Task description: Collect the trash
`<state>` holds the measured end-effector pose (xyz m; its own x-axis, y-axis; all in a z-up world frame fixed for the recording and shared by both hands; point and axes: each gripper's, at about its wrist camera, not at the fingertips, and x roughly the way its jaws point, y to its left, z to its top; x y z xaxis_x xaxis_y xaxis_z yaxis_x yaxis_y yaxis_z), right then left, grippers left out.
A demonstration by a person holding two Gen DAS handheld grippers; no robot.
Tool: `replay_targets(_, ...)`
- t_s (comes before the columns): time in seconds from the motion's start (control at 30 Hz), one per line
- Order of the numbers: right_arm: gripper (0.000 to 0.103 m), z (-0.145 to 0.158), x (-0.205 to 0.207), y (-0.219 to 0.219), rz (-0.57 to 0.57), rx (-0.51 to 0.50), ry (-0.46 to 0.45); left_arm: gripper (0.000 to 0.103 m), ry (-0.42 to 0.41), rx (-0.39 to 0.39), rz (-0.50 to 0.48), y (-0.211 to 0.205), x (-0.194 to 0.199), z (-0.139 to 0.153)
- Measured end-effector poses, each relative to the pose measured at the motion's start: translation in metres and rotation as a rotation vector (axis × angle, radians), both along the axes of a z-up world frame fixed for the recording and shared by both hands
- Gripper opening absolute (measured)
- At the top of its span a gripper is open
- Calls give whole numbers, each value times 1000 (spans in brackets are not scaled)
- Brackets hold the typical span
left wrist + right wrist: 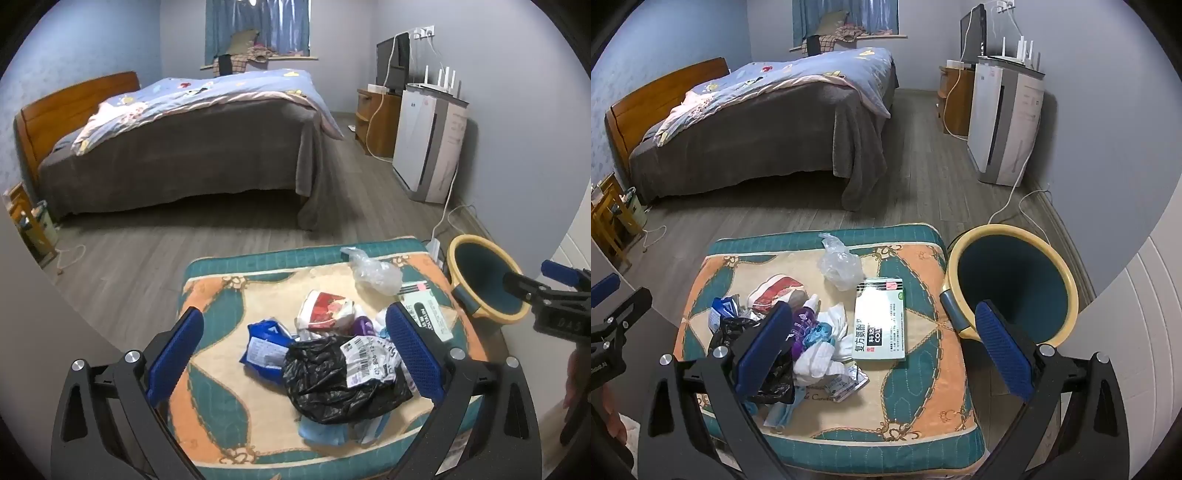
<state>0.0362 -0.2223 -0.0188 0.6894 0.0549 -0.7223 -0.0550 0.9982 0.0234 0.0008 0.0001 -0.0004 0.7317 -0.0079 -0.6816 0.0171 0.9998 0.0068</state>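
Crumpled black bag point(332, 380) (barcode label on top) between wide-spread left gripper point(295, 354) fingers, atop patterned cushion point(221, 406); right gripper point(882, 350) likewise wide; wooden floor point(147, 251) beyond.

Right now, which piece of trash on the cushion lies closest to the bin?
The white medicine box, flat along the cushion edge nearest the yellow-rimmed bin. The clear plastic bag and piled wrappers sit farther away.

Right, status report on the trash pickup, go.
Left gripper open over black bag. Right gripper open, empty. Trash piled on cushion. Bin empty beside it, path clear.
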Motion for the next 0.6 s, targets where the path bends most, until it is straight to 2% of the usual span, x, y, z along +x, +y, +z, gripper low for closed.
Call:
replay_targets(0.4, 97, -10, 2, 2, -19, 22, 19, 98, -20, 10, -1, -8, -1, 9)
replay_targets(0.6, 97, -6, 5, -3, -10, 33, 30, 98, -25, 11, -2, -7, -2, 6)
